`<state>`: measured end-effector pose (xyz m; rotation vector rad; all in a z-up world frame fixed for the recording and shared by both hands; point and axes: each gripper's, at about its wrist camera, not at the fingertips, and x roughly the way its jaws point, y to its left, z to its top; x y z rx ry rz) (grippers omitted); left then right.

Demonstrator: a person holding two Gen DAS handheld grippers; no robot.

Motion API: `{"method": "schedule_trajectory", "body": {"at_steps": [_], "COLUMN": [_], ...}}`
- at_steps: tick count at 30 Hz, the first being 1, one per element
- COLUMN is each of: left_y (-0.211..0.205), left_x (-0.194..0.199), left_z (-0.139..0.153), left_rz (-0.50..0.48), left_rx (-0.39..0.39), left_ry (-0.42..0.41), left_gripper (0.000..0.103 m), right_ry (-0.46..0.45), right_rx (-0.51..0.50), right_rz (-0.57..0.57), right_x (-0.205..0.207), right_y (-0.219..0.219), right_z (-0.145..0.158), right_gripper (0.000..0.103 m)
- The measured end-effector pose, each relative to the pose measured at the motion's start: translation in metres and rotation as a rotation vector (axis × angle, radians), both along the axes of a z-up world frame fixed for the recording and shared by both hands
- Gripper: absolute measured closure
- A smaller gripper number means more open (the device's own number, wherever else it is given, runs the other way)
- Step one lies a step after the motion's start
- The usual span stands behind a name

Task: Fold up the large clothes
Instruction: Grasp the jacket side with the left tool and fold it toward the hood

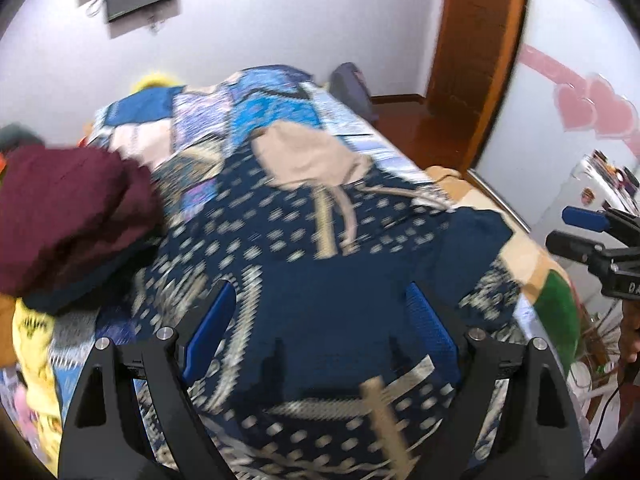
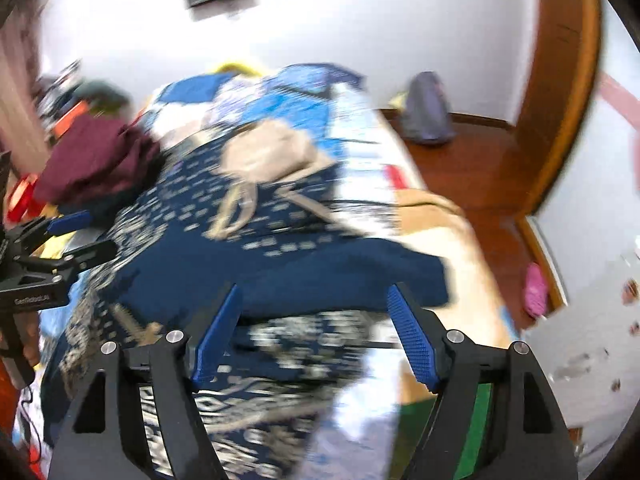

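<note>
Blue finger pads [image 1: 432, 332] of left gripper [image 1: 320, 320] nearest, spread wide, nothing pinched. Right gripper [image 2: 314, 328] likewise wide apart, empty. Navy patterned garment [image 1: 280, 240] spread flat on patchwork bedspread [image 1: 208, 120], directly under and ahead of both finger pairs; folded plain-navy flap [image 2: 320, 272] just past right fingertips. Beige hood [image 1: 304, 156] farther ahead, maroon clothes pile [image 1: 68, 208] off left. Likely soft, limp, light, drapes; best pinched at hem edge or flap corner.
</note>
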<state>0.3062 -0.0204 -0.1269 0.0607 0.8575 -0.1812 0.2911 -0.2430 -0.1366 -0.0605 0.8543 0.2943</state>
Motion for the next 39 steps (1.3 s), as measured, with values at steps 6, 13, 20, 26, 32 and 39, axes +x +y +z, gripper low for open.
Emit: {"method": "schedule_trajectory", "body": {"at_steps": [6, 13, 20, 26, 32, 39], "left_y": [-0.077, -0.166, -0.195, -0.202, -0.183, -0.136], "left_x": [0.028, 0.062, 0.127, 0.126, 0.109, 0.092], "left_z": [0.002, -0.038, -0.108, -0.134, -0.071, 0.026], "left_rz": [-0.173, -0.342, -0.231, -0.235, -0.229, -0.235], "left_rx": [0.035, 0.147, 0.063, 0.058, -0.01, -0.149], "left_ry": [0.008, 0.059, 0.323, 0.361, 0.21, 0.041], "left_gripper": [0.016, 0.016, 0.016, 0.05, 0.081, 0.081], "right_ry": [0.012, 0.09, 0.132, 0.168, 0.173, 0.149], "right_rx": [-0.032, 0.013, -0.019, -0.008, 0.079, 0.191], "right_rz": [-0.209, -0.264, -0.246, -0.248, -0.269, -0.204], "right_x": [0.004, -0.001, -0.007, -0.005, 0.004, 0.012], "right_y": [-0.068, -0.098, -0.098, -0.102, -0.107, -0.083], "right_z": [-0.015, -0.042, -0.065, -0.082, -0.081, -0.063], "right_gripper": [0.031, 0.031, 0.031, 0.031, 0.031, 0.031]}}
